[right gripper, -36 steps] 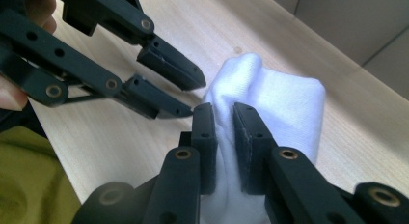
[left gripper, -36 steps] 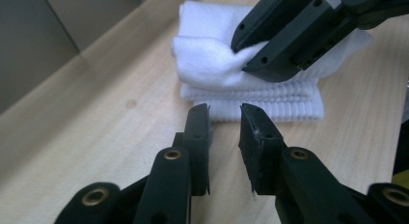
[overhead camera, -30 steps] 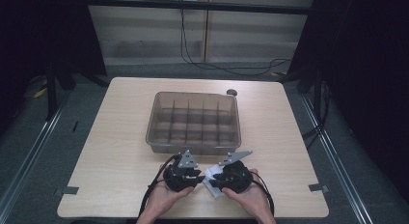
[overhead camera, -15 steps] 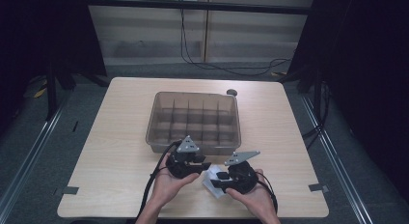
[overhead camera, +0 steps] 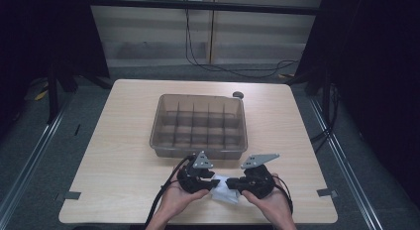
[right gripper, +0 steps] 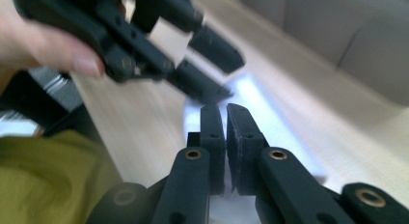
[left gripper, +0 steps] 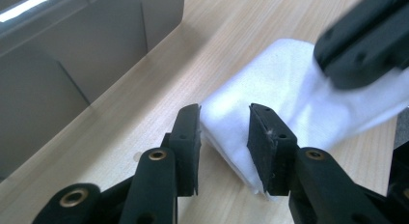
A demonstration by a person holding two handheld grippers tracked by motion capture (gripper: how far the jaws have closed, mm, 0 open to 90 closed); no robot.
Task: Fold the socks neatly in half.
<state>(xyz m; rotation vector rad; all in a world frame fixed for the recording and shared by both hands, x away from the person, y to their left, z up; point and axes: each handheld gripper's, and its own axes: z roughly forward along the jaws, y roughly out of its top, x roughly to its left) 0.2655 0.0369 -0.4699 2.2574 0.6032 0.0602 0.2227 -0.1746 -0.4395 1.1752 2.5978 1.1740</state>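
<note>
Left gripper (overhead camera: pixel 210 183) shifted toward box (overhead camera: pixel 198 126), fingers part-open astride white cloth (left gripper: pixel 270 108); right gripper (right gripper: pixel 223 113) fingers just pinched cloth edge.

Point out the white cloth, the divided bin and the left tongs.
white cloth (left gripper: pixel 270 84), left gripper view, its flat top face.
divided bin (overhead camera: pixel 198 99), high view, its far rim.
left tongs (left gripper: pixel 224 137), left gripper view, midway between the fingertips.

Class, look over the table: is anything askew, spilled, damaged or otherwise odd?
Nothing is spilled or broken. The white cloth lies at the table's near edge with one end lifted off the wood, pinched in the right tool, while the left tool straddles a folded corner. The compartment box sits square; a small dark object rests behind it.
</note>
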